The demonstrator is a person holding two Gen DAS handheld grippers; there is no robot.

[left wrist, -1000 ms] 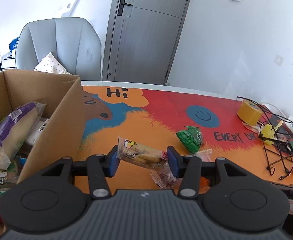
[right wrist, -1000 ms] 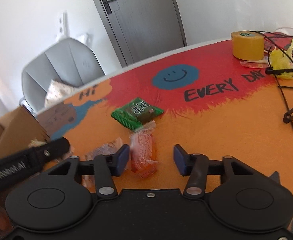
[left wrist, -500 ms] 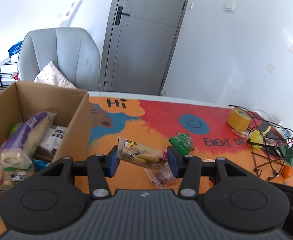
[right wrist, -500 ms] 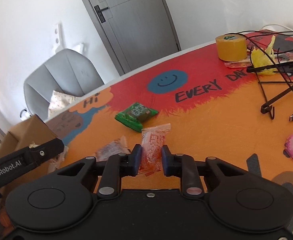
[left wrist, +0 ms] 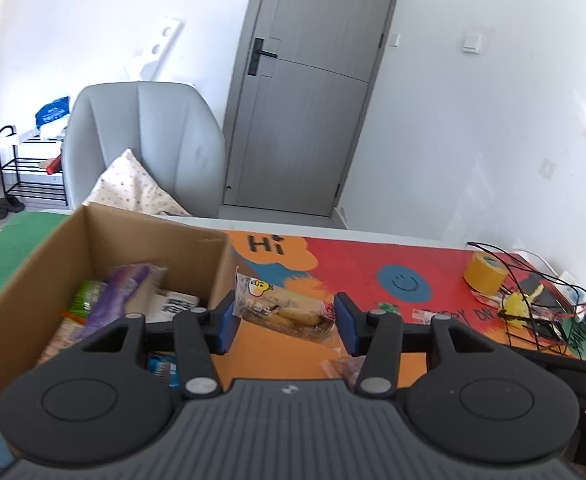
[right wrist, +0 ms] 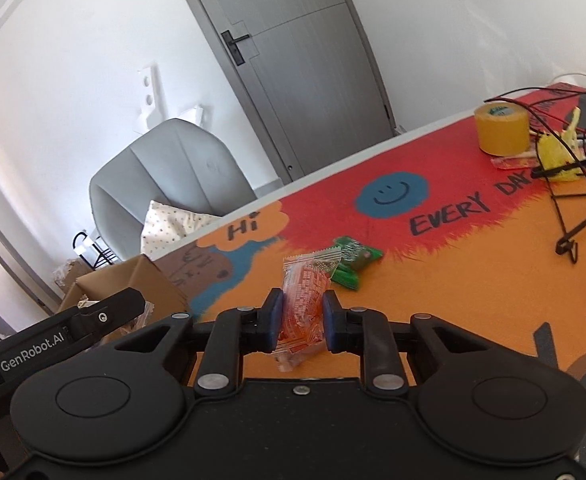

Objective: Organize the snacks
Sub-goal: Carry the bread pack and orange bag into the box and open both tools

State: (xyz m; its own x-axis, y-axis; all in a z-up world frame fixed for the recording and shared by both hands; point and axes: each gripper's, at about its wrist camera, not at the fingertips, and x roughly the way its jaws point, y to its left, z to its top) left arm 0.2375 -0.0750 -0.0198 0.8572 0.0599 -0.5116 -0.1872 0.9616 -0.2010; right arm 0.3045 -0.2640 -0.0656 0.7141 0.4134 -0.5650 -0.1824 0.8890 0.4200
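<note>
The left gripper [left wrist: 285, 322] is clamping a clear pastry packet [left wrist: 283, 312] crosswise between its blue pads, holding it in the air just beside the open cardboard box [left wrist: 149, 236], which is already holding several snacks. The right gripper [right wrist: 301, 322] is pinching an orange snack packet [right wrist: 303, 312], its jaws having just been closing on it, lifting it above the colourful table mat [right wrist: 453, 280]. A green packet [right wrist: 353, 260] is lying on the mat just beyond.
</note>
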